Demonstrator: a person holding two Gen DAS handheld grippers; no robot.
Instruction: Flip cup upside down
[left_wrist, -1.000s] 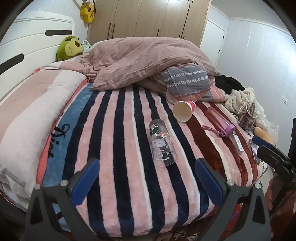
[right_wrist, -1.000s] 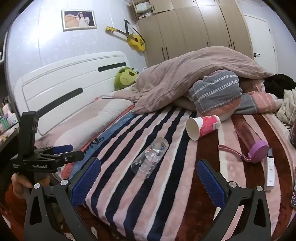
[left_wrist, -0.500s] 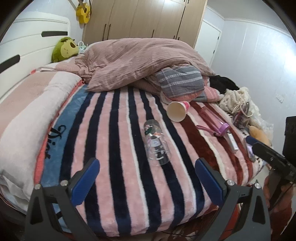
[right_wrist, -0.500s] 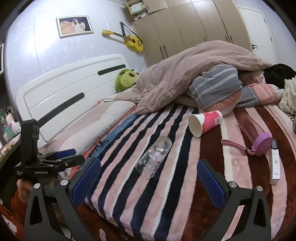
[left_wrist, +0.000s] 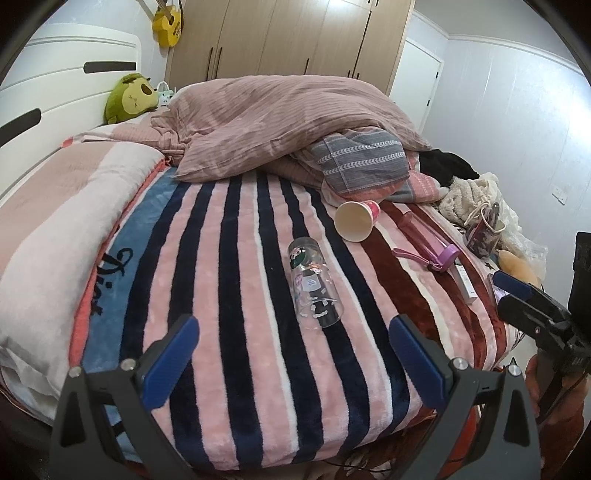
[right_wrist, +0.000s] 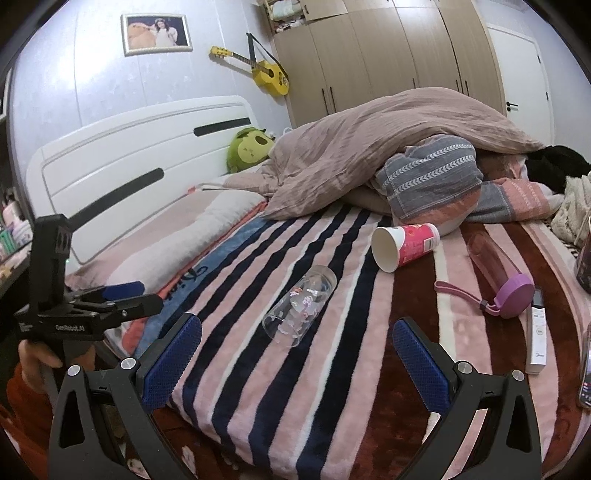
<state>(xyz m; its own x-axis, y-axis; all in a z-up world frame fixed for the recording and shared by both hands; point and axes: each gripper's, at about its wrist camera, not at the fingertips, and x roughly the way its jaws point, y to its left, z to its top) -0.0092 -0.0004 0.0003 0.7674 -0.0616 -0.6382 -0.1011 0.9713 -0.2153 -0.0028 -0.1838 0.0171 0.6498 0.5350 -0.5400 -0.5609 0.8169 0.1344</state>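
A clear glass cup (left_wrist: 314, 282) with cartoon prints lies on its side on the striped blanket, mouth toward me; it also shows in the right wrist view (right_wrist: 301, 304). A pink paper cup (left_wrist: 356, 219) lies on its side farther back, open end facing me, also seen in the right wrist view (right_wrist: 402, 245). My left gripper (left_wrist: 293, 354) is open and empty, just short of the glass cup. My right gripper (right_wrist: 295, 360) is open and empty, close in front of the glass cup's mouth.
A purple-lidded pink bottle (right_wrist: 498, 271) and a white remote (right_wrist: 537, 326) lie at the right. A bunched duvet (left_wrist: 288, 118) and a grey pillow (right_wrist: 432, 181) fill the back of the bed. A green plush (left_wrist: 129, 98) sits by the headboard.
Both grippers have backed off a little and drifted sideways; the glass cup and paper cup have not moved on the blanket. Both grippers stay open.
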